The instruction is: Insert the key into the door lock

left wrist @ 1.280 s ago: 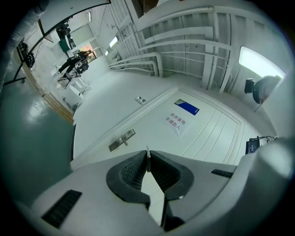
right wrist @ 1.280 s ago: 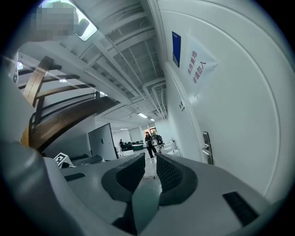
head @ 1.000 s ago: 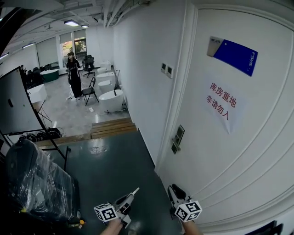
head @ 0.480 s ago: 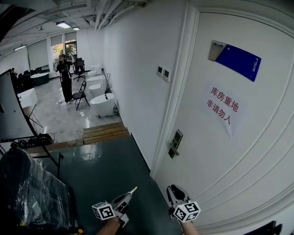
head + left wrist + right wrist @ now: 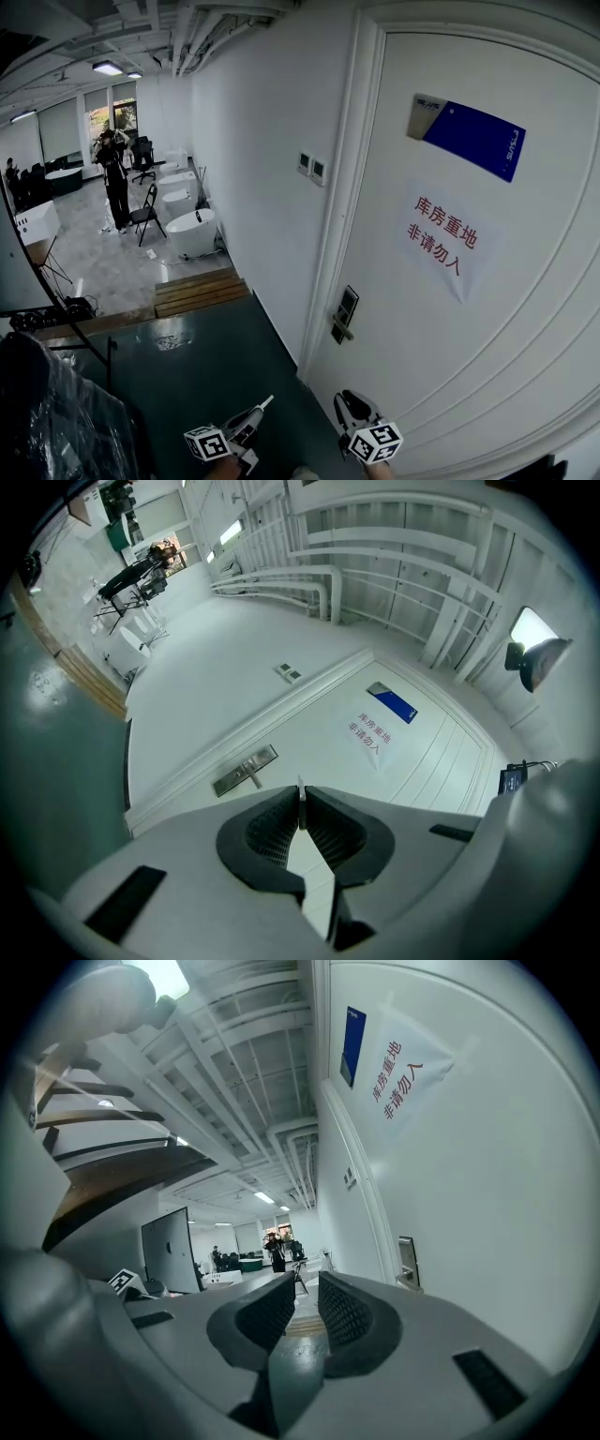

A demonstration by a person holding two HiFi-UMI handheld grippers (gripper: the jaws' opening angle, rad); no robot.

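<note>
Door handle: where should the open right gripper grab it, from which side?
Likely the silver lever handle, clear of its dark lock plate. It juts off the white door, so bring the right gripper in frontally, jaws above and below.

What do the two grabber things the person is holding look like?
Both have light grey plastic bodies. The left gripper and right gripper each carry a white cube printed with black square markers, and their jaws are lined with black ribbed pads.
</note>
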